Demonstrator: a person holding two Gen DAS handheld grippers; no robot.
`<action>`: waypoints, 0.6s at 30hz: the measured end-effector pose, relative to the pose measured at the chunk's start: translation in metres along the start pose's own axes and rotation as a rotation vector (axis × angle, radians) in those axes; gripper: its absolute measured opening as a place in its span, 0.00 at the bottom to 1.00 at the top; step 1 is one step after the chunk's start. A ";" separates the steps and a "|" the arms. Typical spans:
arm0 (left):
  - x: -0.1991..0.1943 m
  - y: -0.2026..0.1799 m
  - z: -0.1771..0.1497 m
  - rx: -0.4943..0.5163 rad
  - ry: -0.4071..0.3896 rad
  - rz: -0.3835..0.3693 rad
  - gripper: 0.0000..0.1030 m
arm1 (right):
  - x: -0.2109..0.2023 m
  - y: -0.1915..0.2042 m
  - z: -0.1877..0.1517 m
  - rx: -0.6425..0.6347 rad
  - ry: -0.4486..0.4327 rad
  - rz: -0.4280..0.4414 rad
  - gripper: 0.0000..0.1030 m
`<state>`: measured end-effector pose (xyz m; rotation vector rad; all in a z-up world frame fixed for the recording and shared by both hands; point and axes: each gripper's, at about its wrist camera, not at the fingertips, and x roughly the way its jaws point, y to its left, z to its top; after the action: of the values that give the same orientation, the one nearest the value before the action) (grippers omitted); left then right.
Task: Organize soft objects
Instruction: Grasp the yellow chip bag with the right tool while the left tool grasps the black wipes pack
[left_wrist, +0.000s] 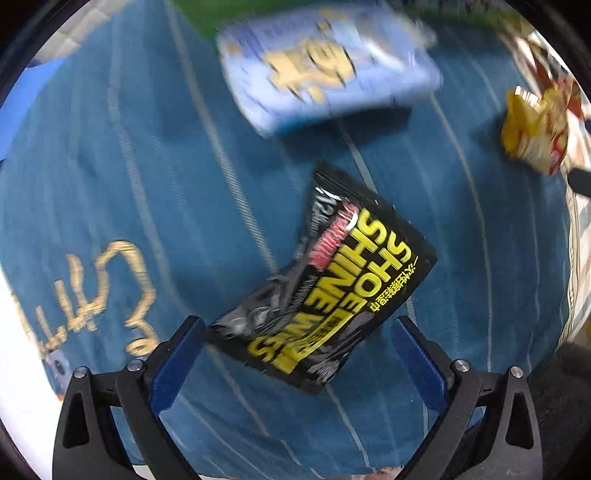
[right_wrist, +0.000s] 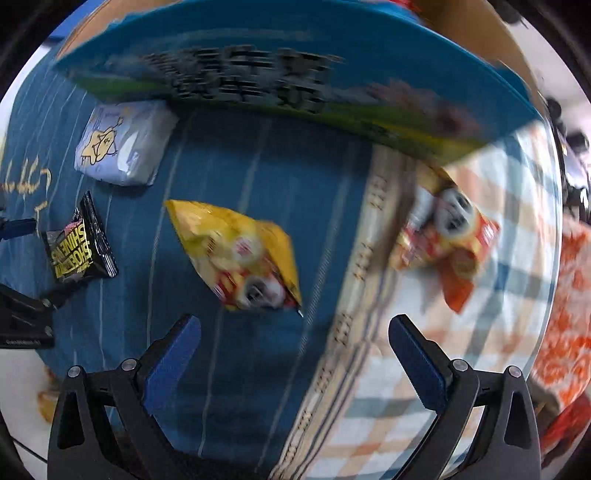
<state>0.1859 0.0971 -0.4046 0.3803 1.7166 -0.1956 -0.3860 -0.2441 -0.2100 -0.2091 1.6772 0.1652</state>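
A black "SHOE SHINE WIPES" pouch (left_wrist: 325, 280) lies on the blue striped cloth (left_wrist: 110, 184), its near end between my left gripper's (left_wrist: 301, 332) open blue fingers. It also shows in the right wrist view (right_wrist: 79, 247). A pale blue tissue pack (left_wrist: 325, 70) lies beyond it, also at upper left in the right wrist view (right_wrist: 122, 144). A yellow snack bag (right_wrist: 236, 254) lies just ahead of my open, empty right gripper (right_wrist: 295, 328), and shows at the right edge of the left wrist view (left_wrist: 532, 129). An orange-red snack bag (right_wrist: 447, 240) lies on the plaid cloth (right_wrist: 406, 406).
A large blue and green box (right_wrist: 295, 70) stands across the back of the cloth. An orange patterned item (right_wrist: 569, 314) lies at the far right. The left gripper's body (right_wrist: 22, 317) shows at the left edge of the right wrist view.
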 end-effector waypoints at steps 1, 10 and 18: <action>0.006 -0.002 0.001 0.009 0.015 -0.011 0.95 | 0.003 0.005 0.005 -0.010 -0.002 -0.010 1.00; 0.010 -0.022 -0.004 -0.097 -0.009 -0.084 0.65 | 0.013 -0.008 0.026 0.143 0.008 0.160 0.53; 0.001 -0.043 -0.016 -0.374 -0.007 -0.140 0.63 | 0.033 -0.073 -0.012 0.602 0.151 0.463 0.50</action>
<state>0.1553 0.0633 -0.4063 -0.0167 1.7294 0.0254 -0.3841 -0.3187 -0.2404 0.6354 1.8261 -0.0175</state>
